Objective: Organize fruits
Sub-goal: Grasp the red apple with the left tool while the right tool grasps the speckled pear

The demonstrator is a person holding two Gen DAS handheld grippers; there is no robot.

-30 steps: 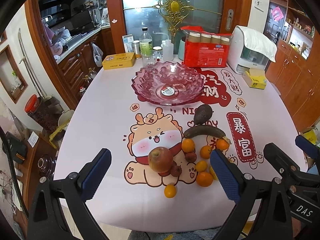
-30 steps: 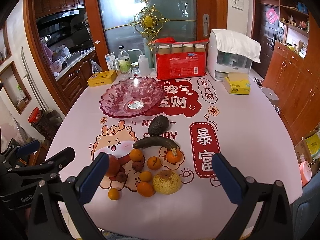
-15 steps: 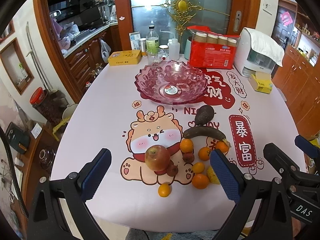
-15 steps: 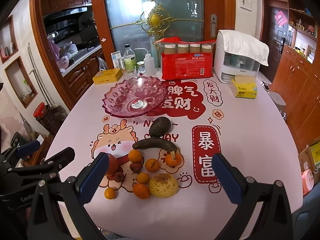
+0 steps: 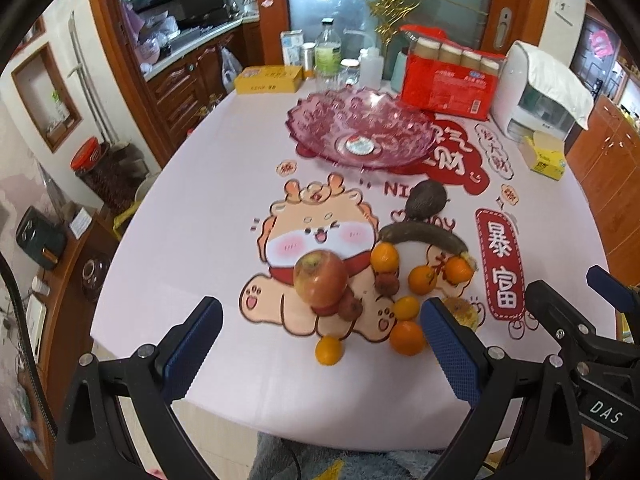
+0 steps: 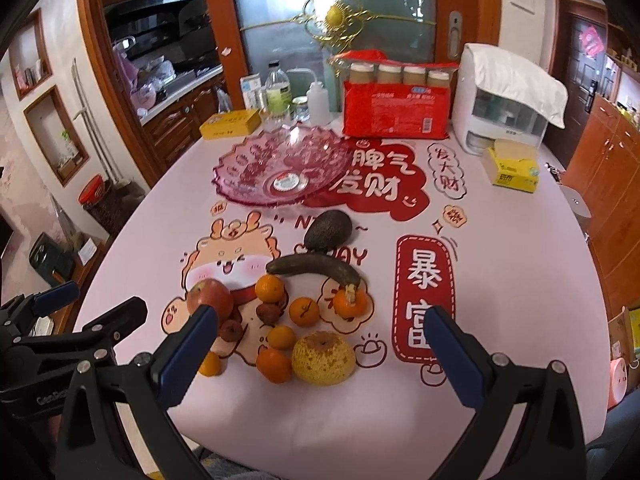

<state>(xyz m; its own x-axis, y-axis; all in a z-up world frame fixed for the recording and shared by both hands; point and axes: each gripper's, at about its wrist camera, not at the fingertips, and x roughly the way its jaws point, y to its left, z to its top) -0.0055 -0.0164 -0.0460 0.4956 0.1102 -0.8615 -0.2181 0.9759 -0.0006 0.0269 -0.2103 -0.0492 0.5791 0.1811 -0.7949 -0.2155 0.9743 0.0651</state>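
Pink glass bowl [image 6: 280, 168] sits empty far back on bench [image 6: 500, 280]. Right view shows whole yellow citrus [image 6: 323, 357]; left view mostly hides it. Apple [image 5: 320, 279] ahead between wide-spread left tongs [image 5: 320, 344]; right tongs [image 6: 320, 348] wide too, holding nothing.

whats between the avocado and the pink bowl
Nothing: only bare printed tablecloth separates the avocado from the bowl, clearest in the right wrist view.

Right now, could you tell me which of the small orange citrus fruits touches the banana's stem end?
The orange fruit at the far right of the cluster: the blackened banana ends with its stem on it. The others sit left or nearer.
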